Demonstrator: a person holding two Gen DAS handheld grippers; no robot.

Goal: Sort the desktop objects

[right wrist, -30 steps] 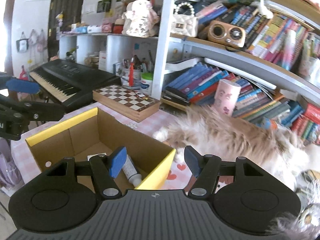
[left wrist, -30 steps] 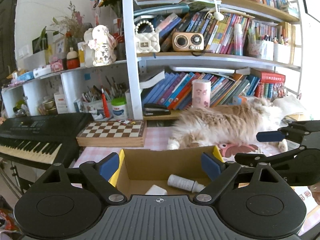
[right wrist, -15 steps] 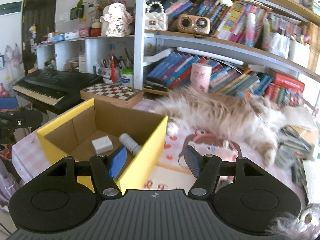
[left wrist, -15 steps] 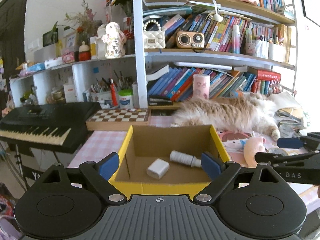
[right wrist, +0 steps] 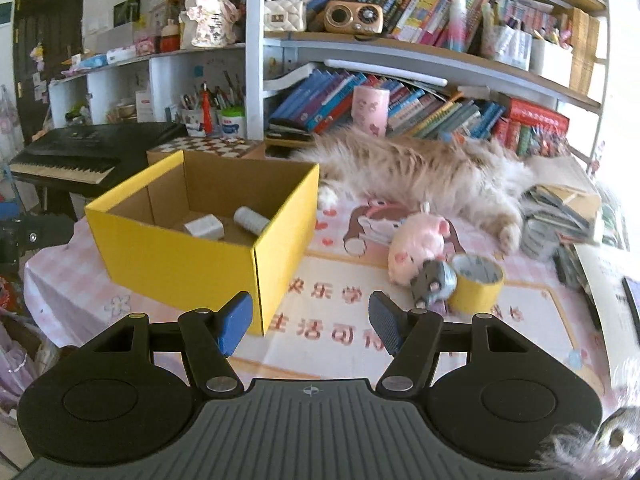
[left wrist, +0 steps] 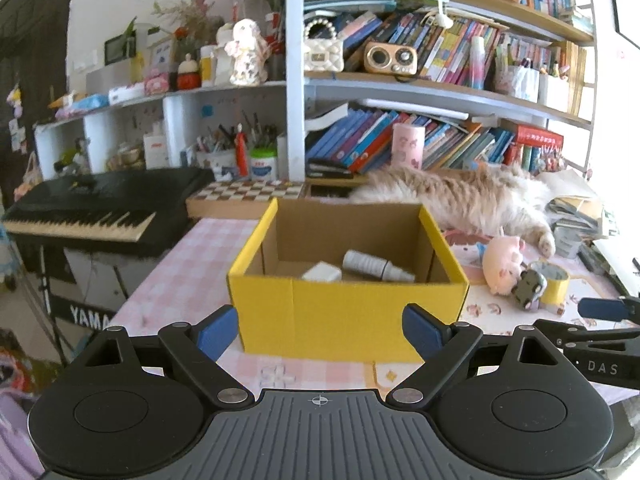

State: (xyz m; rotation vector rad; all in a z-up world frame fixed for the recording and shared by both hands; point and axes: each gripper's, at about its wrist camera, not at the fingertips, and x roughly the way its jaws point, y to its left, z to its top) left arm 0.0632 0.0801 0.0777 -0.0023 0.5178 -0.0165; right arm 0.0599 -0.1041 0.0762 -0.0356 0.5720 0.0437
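Two things lie inside the yellow cardboard box (right wrist: 208,240), which stands open-topped on the pink checked surface (right wrist: 520,332): a small white block (right wrist: 204,226) and a white bottle (right wrist: 251,220) on its side, just beside each other on the box floor. The left hand-held gripper (left wrist: 320,330) hangs in front of the box's near wall with its blue-padded fingers (left wrist: 216,330) spread wide apart and nothing between them. The right hand-held gripper (right wrist: 310,322) hovers over the printed mat (right wrist: 340,304) to the right of the box corner, its jaws likewise apart and empty. Out on the mat, well apart from the box, three loose things sit bunched together: a pink plush pig (right wrist: 416,248), a small grey toy car (right wrist: 434,282) leaning against it, and a roll of yellow tape (right wrist: 478,286) touching the car. Behind them a long-haired tan cat (right wrist: 420,172) sprawls across the surface in front of the bookshelf (right wrist: 400,48). A chessboard (left wrist: 248,192) lies behind the box, and a black keyboard (left wrist: 100,208) stands off to the left beyond the surface's edge. A heap of papers and books (right wrist: 560,212) lies by the cat's hind paw.
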